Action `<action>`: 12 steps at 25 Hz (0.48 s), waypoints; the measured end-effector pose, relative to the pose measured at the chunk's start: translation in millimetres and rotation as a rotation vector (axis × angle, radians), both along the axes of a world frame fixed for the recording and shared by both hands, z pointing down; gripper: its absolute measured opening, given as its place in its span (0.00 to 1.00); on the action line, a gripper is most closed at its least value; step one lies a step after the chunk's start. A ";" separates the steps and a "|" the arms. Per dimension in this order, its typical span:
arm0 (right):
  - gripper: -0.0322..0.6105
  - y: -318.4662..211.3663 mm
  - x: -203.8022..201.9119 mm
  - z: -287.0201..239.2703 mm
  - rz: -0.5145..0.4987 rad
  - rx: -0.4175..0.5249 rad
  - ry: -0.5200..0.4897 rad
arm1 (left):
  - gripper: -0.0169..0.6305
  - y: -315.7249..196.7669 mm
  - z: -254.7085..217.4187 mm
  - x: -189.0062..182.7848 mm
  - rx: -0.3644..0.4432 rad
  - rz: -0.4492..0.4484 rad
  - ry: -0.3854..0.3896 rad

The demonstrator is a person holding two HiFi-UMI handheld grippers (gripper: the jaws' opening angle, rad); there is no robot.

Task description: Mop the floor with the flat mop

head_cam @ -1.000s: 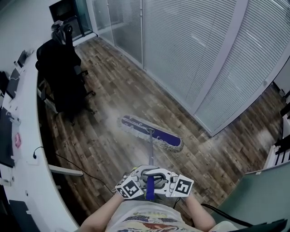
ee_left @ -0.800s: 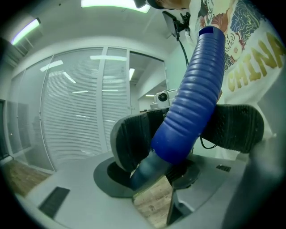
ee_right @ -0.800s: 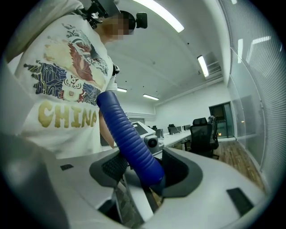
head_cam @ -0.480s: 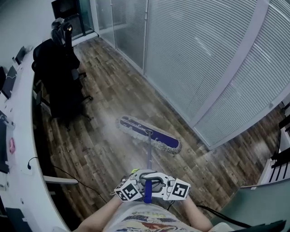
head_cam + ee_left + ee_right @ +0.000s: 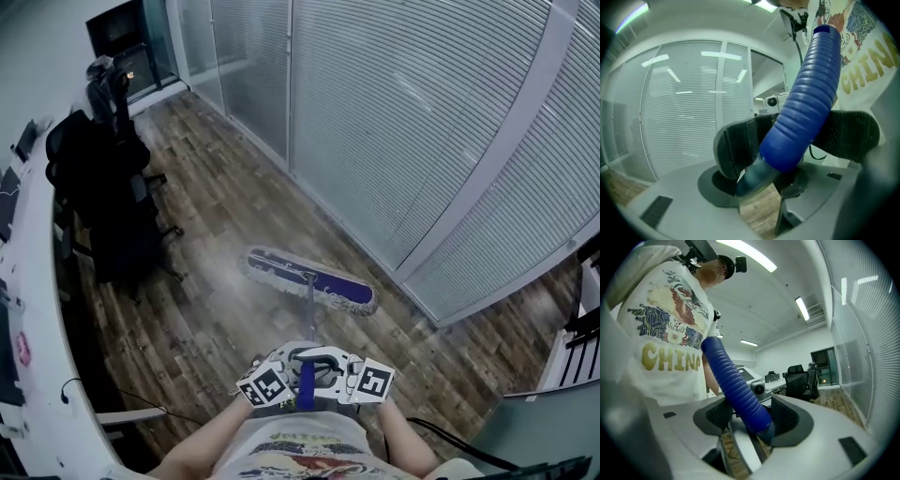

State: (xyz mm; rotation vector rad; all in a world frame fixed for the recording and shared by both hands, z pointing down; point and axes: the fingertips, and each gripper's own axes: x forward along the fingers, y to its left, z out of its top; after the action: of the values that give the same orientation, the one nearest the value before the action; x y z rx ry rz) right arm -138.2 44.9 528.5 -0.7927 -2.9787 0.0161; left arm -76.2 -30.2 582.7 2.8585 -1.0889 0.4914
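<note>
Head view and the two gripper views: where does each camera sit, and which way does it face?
Head view: on the person's head, facing steeply down at the wood floor and flat mop; forearms, shirt, left tool and right tool show.
Left gripper view: on the left tool, facing the blinds; jaws closed on the blue grip, shirt at right.
Right gripper view: on the right tool, facing the office chair; jaws on the same grip, shirt at left.
Shared: every view shows the grip.

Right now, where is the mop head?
In the head view, the mop head lies on the wood floor at centre, between the black chair and the glass partition.
</note>
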 end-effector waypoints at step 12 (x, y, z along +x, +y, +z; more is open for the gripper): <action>0.44 -184.1 -45.2 7.2 -0.101 -0.024 0.009 | 0.32 -188.8 8.6 -51.2 -0.054 -0.089 -0.011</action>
State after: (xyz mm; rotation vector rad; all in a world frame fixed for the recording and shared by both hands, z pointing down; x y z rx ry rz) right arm -183.5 -139.1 535.7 -0.9414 -2.9315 0.0500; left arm -127.4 -219.0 591.3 2.7506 -1.1805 0.5234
